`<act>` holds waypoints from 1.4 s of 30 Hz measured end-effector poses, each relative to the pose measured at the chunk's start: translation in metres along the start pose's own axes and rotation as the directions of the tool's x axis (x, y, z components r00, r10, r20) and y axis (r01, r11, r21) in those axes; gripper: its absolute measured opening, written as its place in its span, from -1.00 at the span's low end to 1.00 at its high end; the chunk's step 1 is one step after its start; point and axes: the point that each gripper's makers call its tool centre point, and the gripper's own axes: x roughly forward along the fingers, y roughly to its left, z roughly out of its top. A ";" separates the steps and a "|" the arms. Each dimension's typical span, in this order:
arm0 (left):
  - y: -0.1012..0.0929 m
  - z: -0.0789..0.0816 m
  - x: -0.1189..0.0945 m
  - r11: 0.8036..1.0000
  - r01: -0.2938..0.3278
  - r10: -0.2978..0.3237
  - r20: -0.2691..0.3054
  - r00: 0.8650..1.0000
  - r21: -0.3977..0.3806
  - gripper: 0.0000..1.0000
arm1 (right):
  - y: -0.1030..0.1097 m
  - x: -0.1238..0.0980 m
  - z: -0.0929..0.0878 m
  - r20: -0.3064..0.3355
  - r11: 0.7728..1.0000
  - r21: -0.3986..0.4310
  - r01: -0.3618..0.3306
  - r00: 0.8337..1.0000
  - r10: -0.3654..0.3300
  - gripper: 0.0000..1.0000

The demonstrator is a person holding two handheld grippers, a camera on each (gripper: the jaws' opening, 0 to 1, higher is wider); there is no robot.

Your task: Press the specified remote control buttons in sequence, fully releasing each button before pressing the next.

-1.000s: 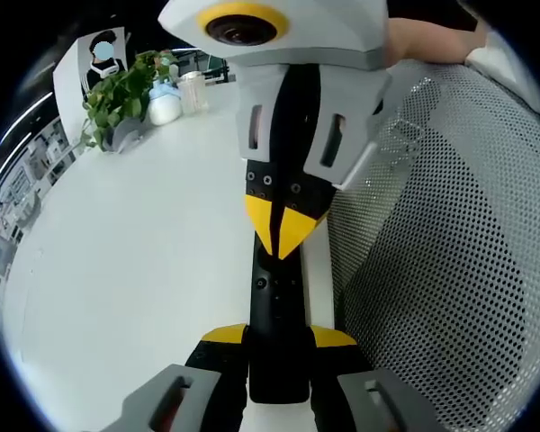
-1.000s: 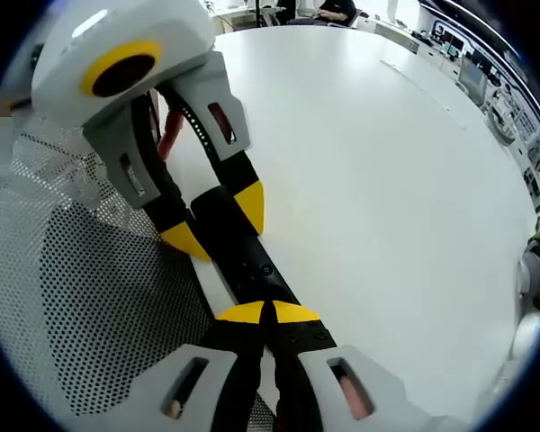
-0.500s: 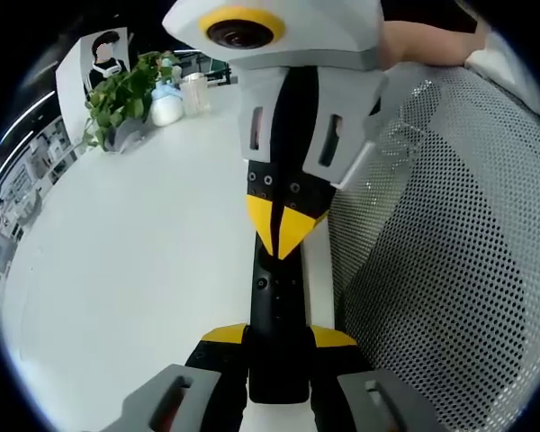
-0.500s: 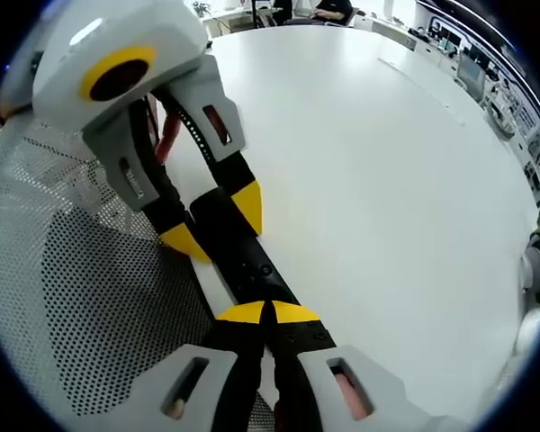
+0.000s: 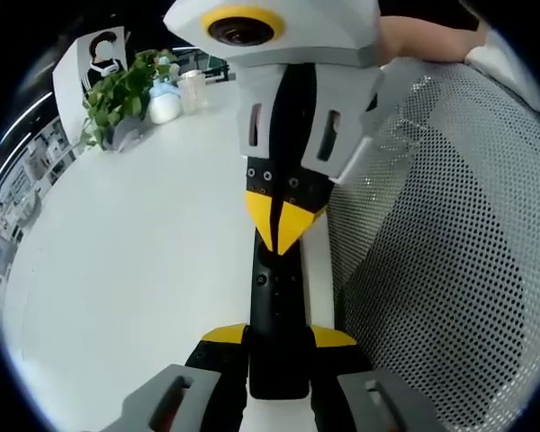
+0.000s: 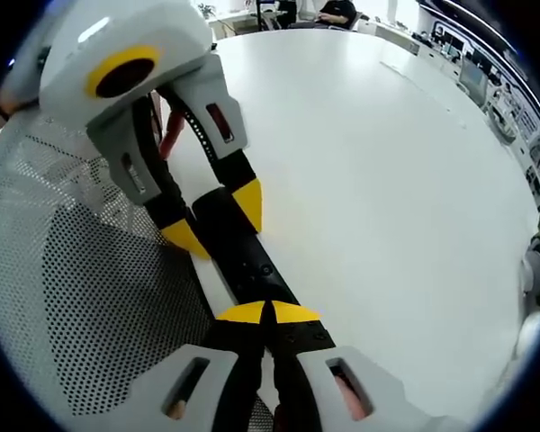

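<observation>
Underneath, a white table (image 5: pixel 135 270) and a perforated mesh basket (image 5: pixel 450 270) flank the black remote (image 5: pixel 276 310). Left gripper (image 5: pixel 277 335) pinches its near end; right gripper (image 6: pixel 268 312), tips together, presses a button. Next, I judge, comes a full release.

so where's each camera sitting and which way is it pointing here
Left gripper view: rides on the left claw, looking along its yellow-tipped jaws, which clamp the black remote over the white table; the right claw faces it, tips shut on the remote's face, a person's hand behind.
Right gripper view: rides on the right claw, looking the opposite way along the remote at the left claw.
Shared: remote, table, both claws, perforated mesh basket, potted plant.
</observation>
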 end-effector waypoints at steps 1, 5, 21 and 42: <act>0.000 0.000 0.000 1.000 0.000 0.000 -0.002 1.000 0.000 -0.50 | 0.000 0.000 0.000 0.000 1.000 0.001 0.000 1.000 0.000 -1.00; 0.000 -0.002 -0.002 1.000 0.003 -0.003 -0.015 1.000 -0.001 -0.51 | -0.001 0.000 0.000 0.009 1.000 0.005 -0.007 1.000 0.007 -1.00; 0.000 -0.008 -0.005 1.000 0.008 -0.008 -0.059 0.998 0.011 -0.51 | 0.000 0.000 0.000 0.001 1.000 0.003 -0.001 1.000 0.001 -1.00; 0.001 -0.005 -0.002 1.000 0.005 -0.004 -0.055 0.998 0.012 -0.51 | -0.009 -0.003 -0.001 -0.010 0.997 0.076 0.023 1.000 -0.022 -1.00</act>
